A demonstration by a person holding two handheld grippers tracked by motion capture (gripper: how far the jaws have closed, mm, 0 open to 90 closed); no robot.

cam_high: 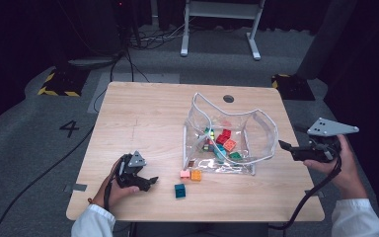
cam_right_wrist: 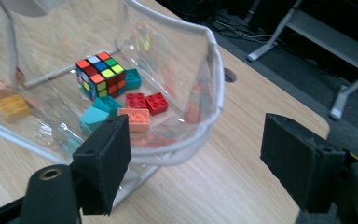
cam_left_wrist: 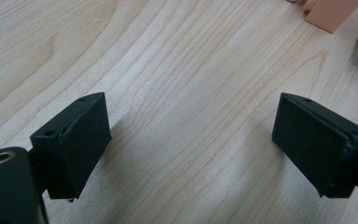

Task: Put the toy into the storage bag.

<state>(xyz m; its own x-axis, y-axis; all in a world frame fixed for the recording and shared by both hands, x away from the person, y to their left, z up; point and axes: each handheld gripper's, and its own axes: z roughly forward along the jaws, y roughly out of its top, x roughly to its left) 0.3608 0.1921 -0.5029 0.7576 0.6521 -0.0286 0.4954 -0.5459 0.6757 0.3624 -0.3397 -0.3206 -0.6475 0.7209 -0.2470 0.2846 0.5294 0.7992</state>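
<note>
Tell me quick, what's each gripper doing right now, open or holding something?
Left gripper: open, nothing between its jaws, low over the bare table.
Right gripper: open, holding nothing, beside the clear bag of toy bricks.

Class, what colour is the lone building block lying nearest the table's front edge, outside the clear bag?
The small plastic building block is teal, clearest in the high view.
</note>
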